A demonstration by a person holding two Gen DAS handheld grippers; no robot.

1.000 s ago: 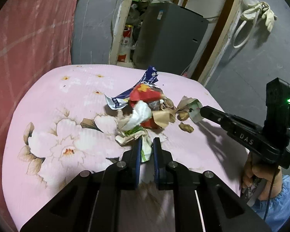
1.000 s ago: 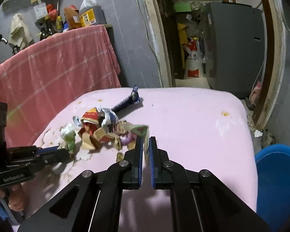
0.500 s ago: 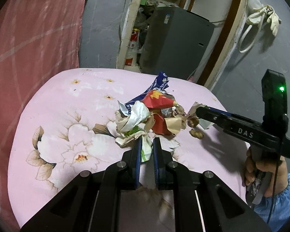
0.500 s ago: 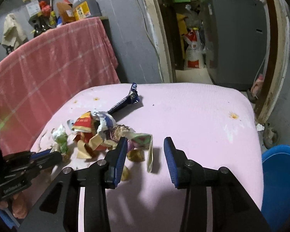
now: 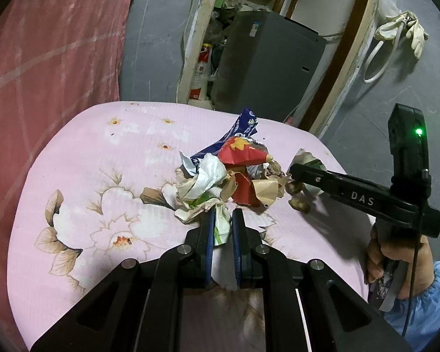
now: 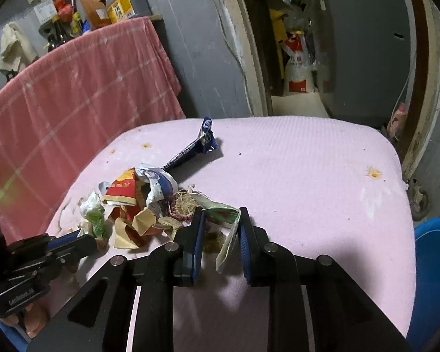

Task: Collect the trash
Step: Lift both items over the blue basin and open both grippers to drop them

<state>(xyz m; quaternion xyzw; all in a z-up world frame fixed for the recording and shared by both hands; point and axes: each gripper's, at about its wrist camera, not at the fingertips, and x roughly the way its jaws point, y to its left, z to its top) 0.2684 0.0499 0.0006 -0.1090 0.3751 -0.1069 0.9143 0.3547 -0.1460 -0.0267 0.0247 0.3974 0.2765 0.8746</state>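
A heap of trash (image 5: 231, 176) lies on the pink flowered cloth (image 5: 82, 182): red, blue and brown wrappers, crumpled white paper and nut shells. My left gripper (image 5: 222, 223) is shut on a white-and-green wrapper (image 5: 221, 226) at the heap's near edge. My right gripper (image 6: 220, 228) is open at the heap's right side, with a green-and-white wrapper (image 6: 227, 228) and a brown nut (image 6: 214, 240) between its fingers. It also shows in the left wrist view (image 5: 296, 173), reaching into the heap (image 6: 140, 202) from the right.
A blue bin (image 6: 434, 267) stands at the table's right edge. A pink checked cloth (image 6: 73, 108) hangs behind on the left. A grey cabinet (image 6: 363, 50) stands in the doorway beyond.
My right gripper has opened from shut and now straddles the green-and-white wrapper. My left gripper stays shut on its wrapper, and the heap has been pushed closer together.
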